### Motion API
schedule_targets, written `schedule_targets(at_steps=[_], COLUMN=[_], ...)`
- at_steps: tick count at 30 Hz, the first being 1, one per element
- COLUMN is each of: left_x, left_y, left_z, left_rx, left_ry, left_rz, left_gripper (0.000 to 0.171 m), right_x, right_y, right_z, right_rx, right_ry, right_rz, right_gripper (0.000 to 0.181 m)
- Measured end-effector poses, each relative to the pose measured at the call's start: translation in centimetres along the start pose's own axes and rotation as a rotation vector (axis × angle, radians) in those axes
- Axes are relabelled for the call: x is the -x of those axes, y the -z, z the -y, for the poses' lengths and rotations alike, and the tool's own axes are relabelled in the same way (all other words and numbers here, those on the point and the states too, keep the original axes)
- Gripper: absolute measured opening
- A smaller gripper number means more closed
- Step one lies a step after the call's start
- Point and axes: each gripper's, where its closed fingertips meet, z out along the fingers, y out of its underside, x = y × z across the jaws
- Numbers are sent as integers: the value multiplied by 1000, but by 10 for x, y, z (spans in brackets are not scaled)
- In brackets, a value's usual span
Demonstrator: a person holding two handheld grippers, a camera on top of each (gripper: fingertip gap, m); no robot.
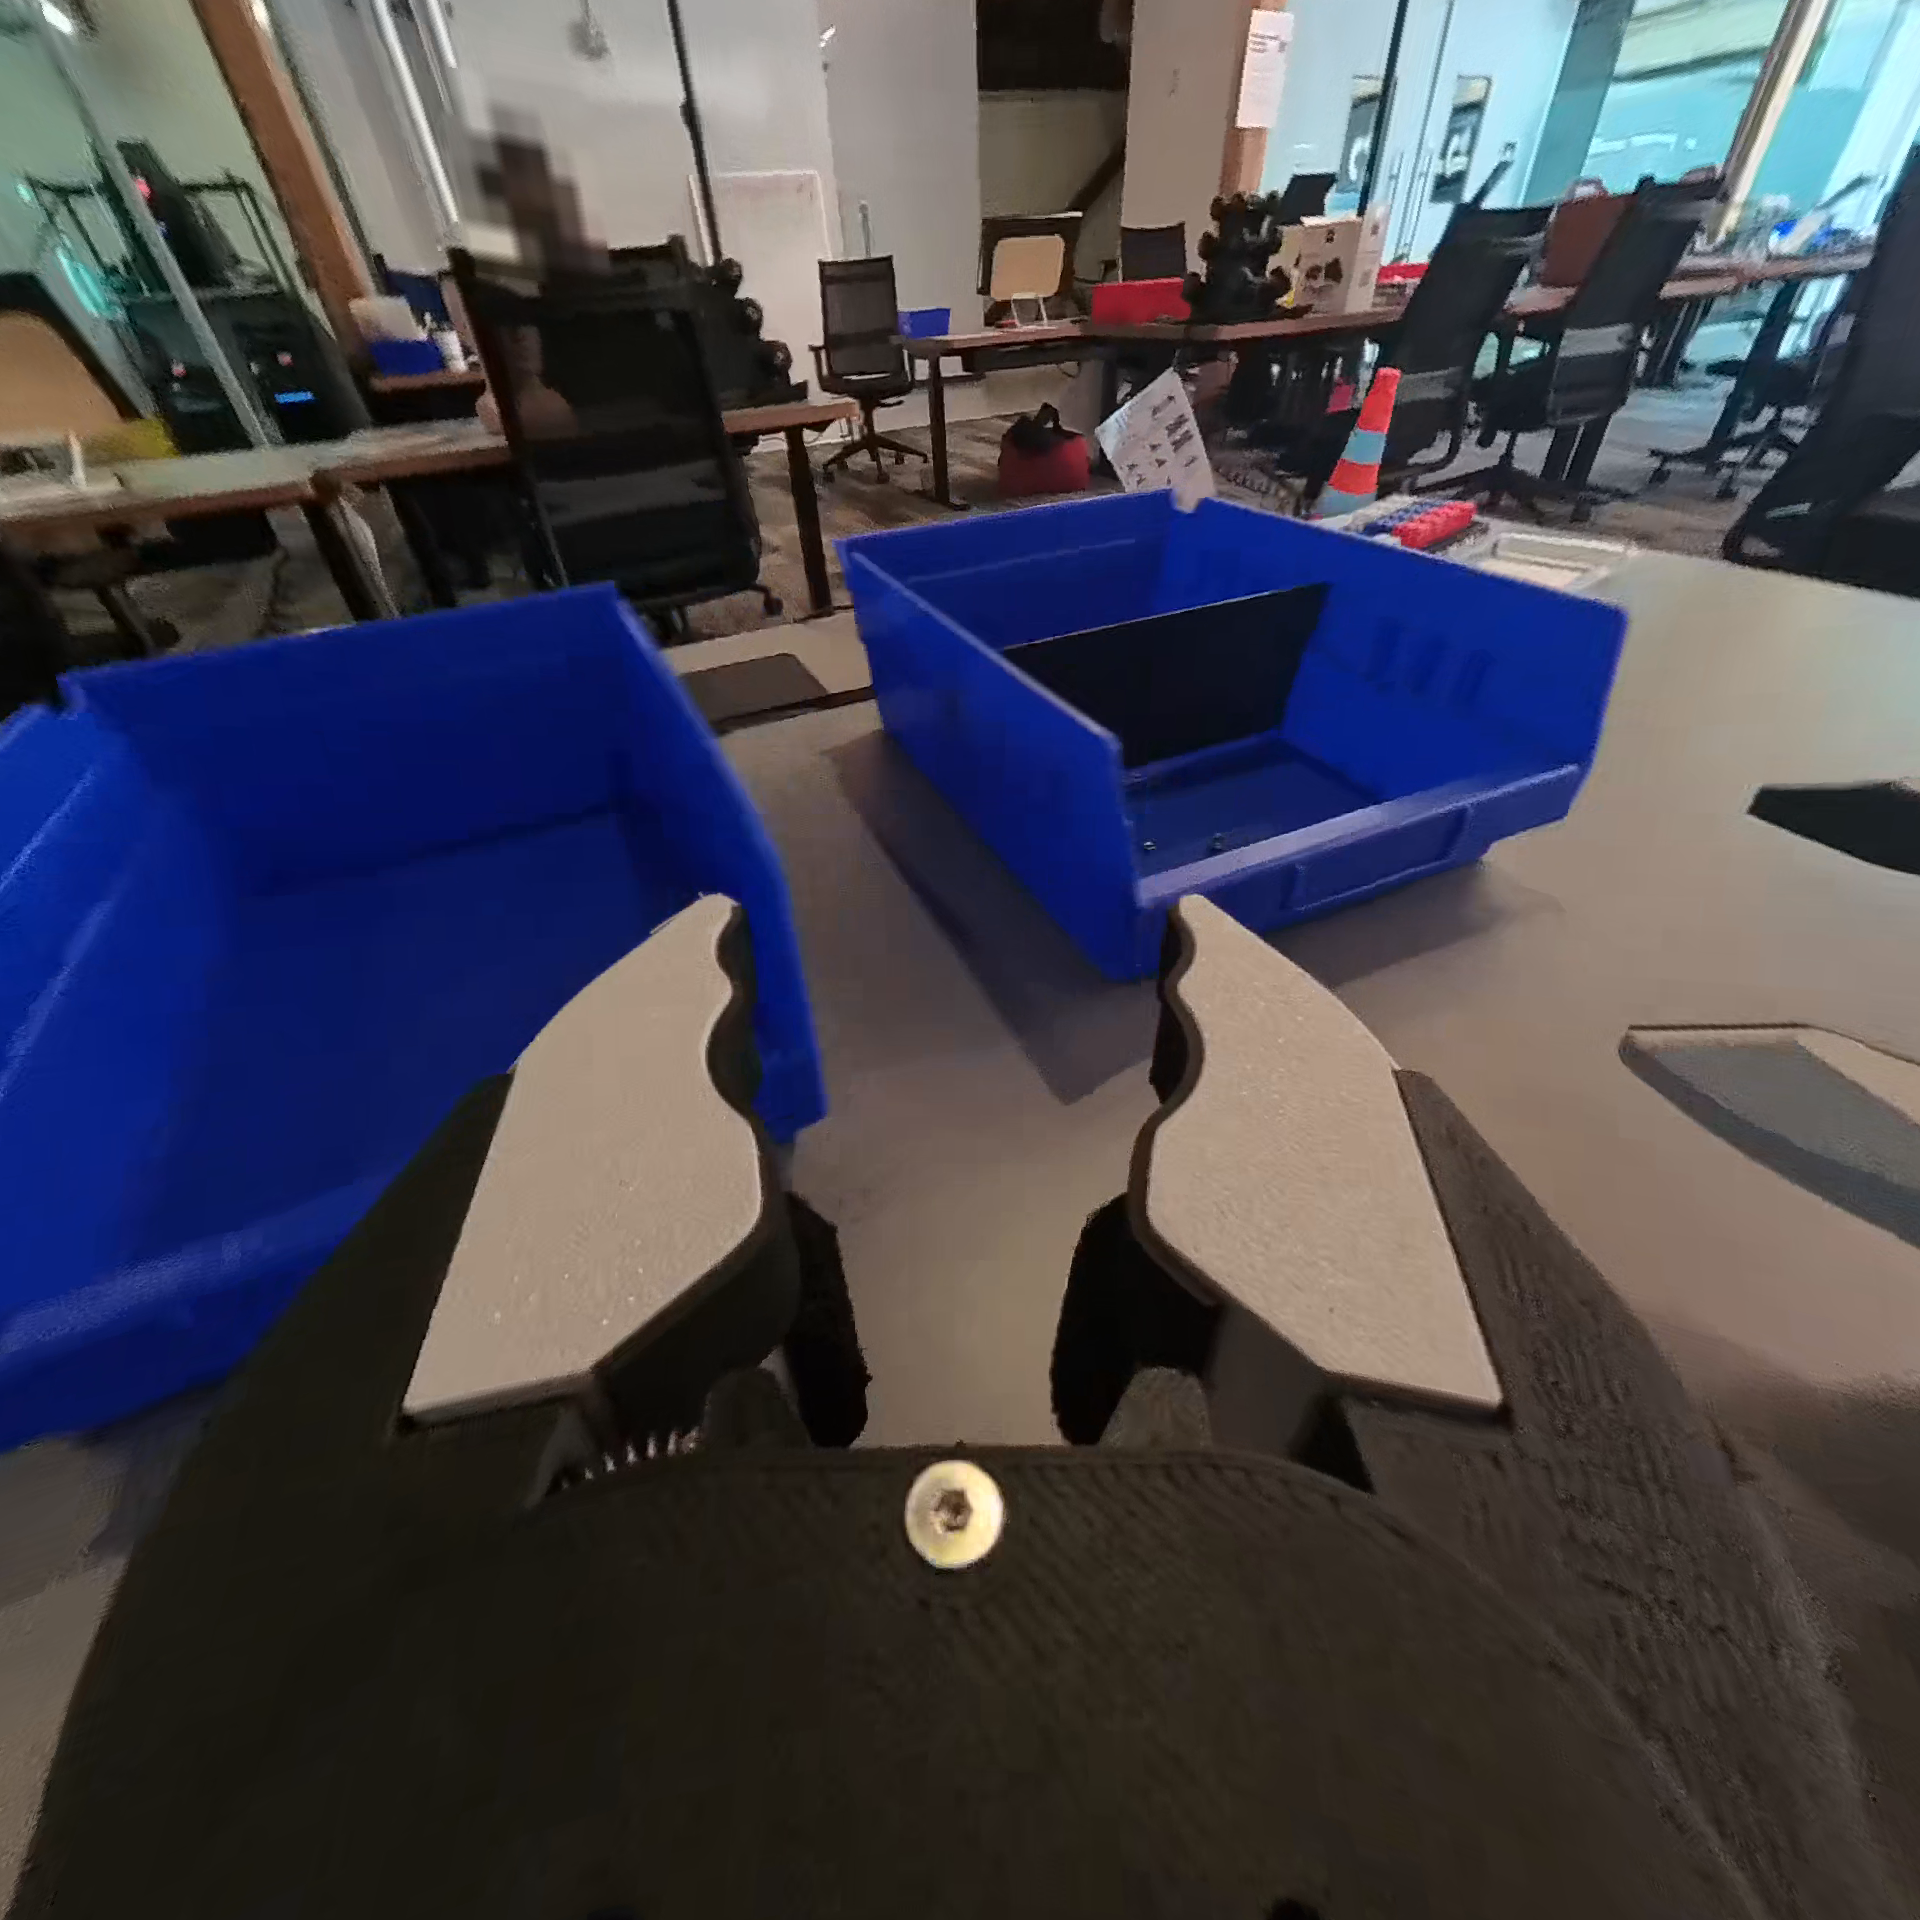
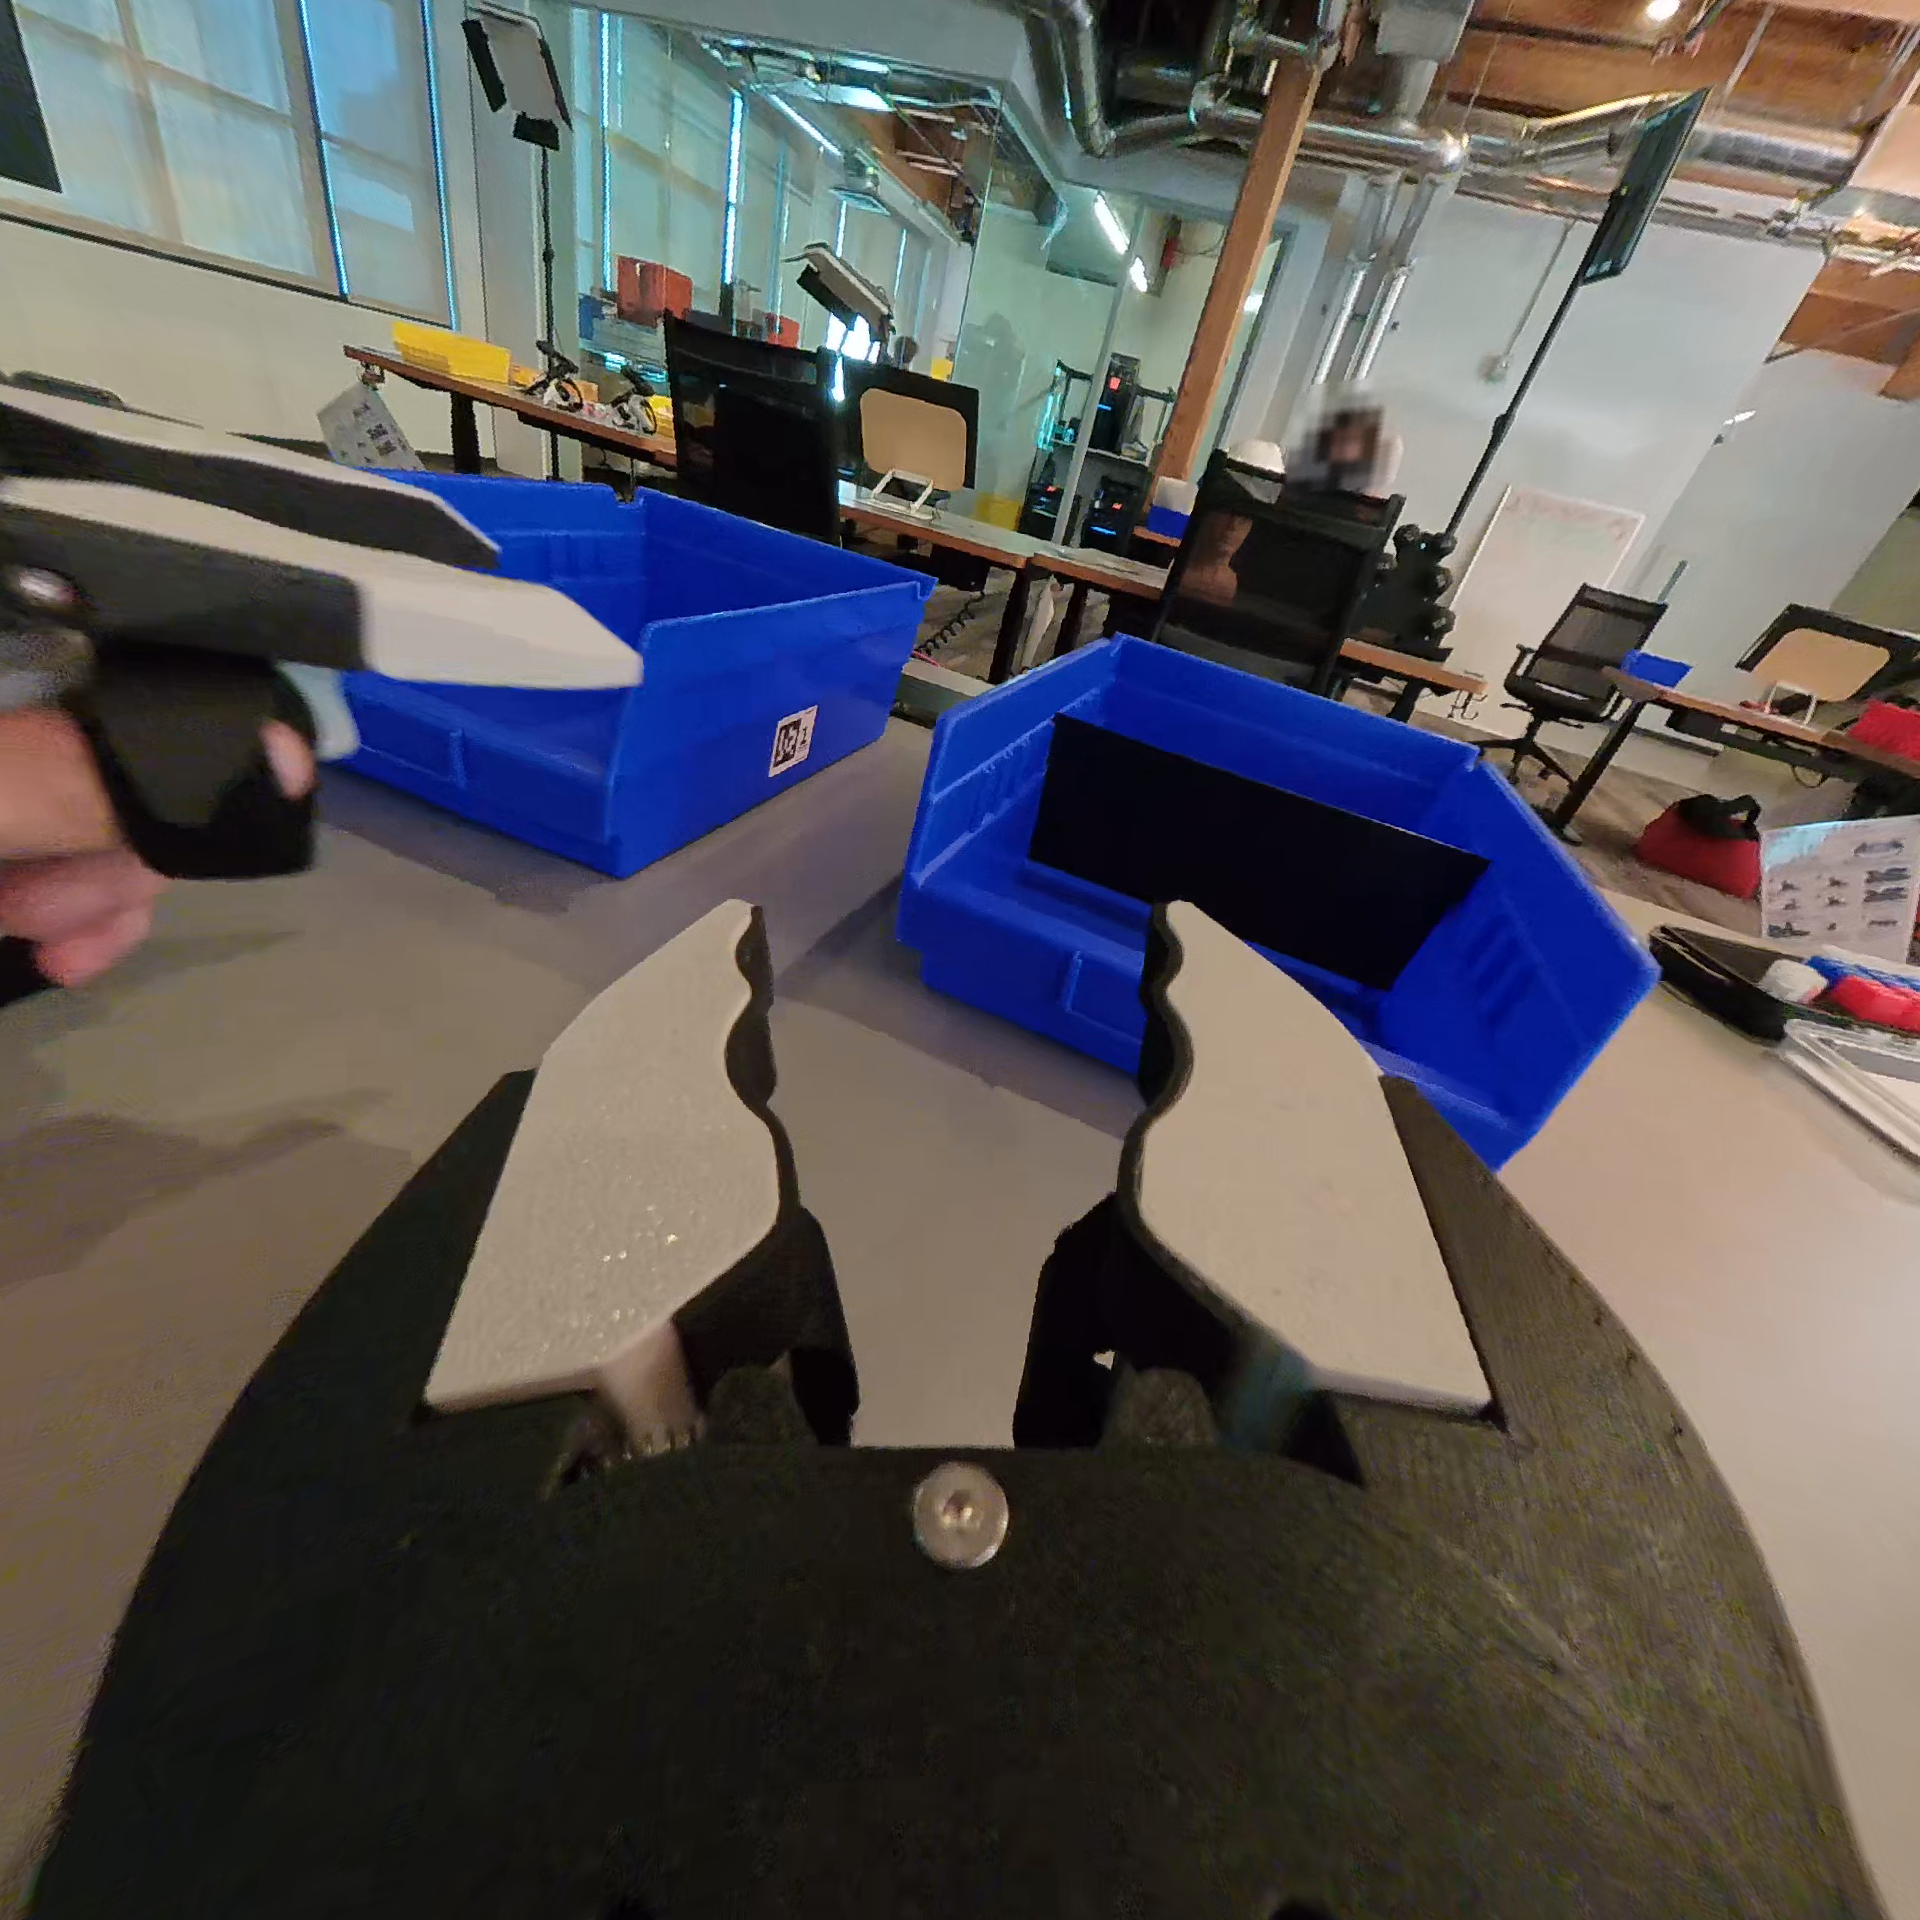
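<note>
Above a grey surface, two empty claws hover near two blue bins.

Left claw is wide open and holds nothing; its left finger is over the edge of the large blue bin. Right claw is also open and empty, just before the smaller blue bin, which has a black divider inside. Far right lies a tray with red and blue pieces.
</note>
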Motion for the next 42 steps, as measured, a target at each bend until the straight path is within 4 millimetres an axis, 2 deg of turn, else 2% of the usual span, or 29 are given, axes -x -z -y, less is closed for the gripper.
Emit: schedule_targets(at_steps=[2, 5, 8, 11, 15, 17, 18, 20, 24, 27, 29, 32, 36, 39, 42], left_x=[-10, -16, -12, -9, -18, -17, -9, 23, 116, 172, 199, 222, 230, 228, 233], left_y=[-5, -4, -2, -6, -17, -13, -8, 6, 40, 55, 57, 48, 28, 19, 18], left_z=[-2, -3, 12, 17, 15, 17, 16, 13, 7, -1, -9, -22, -47, -58, -58], left_rx=[1, 15, -6, 14, 21, 4, -6, -16, -9, 35, 65, 101, 162, 187, 182], left_ry=[-13, 36, 15, 19, 16, -5, -27, -36, 29, 13, 15, 26, 81, 106, 94], left_rz=[0, -18, -9, -2, -20, -16, 12, 94, 280, 393, 439, 472, 453, 426, 451], left_gripper=[72, 68, 58, 60, 69, 69, 69, 70, 69, 69, 69, 69, 64, 32, 20], right_x=[-5, -8, -5, -4, -8, -11, -13, -15, -10, -1, 4, 6, 1, -6, -12], right_y=[5, 5, 6, 12, 20, 25, 27, 31, 26, 17, 13, 11, 11, 12, 14], right_z=[-1, -4, -9, -4, 9, 16, 17, 18, 14, 9, 7, 7, 12, 14, 14], right_rx=[-6, 4, 21, 2, -25, -41, -45, -45, -32, -8, -2, 3, -1, -5, -2], right_ry=[12, -18, -58, -34, -13, 12, 27, 43, 41, 43, 47, 75, 92, 97, 101], right_rz=[-6, 9, 26, 17, -3, -18, -27, -40, -22, 4, 14, 16, -3, -23, -37], right_gripper=[68, 65, 64, 64, 64, 64, 64, 63, 64, 64, 64, 64, 64, 63, 63])
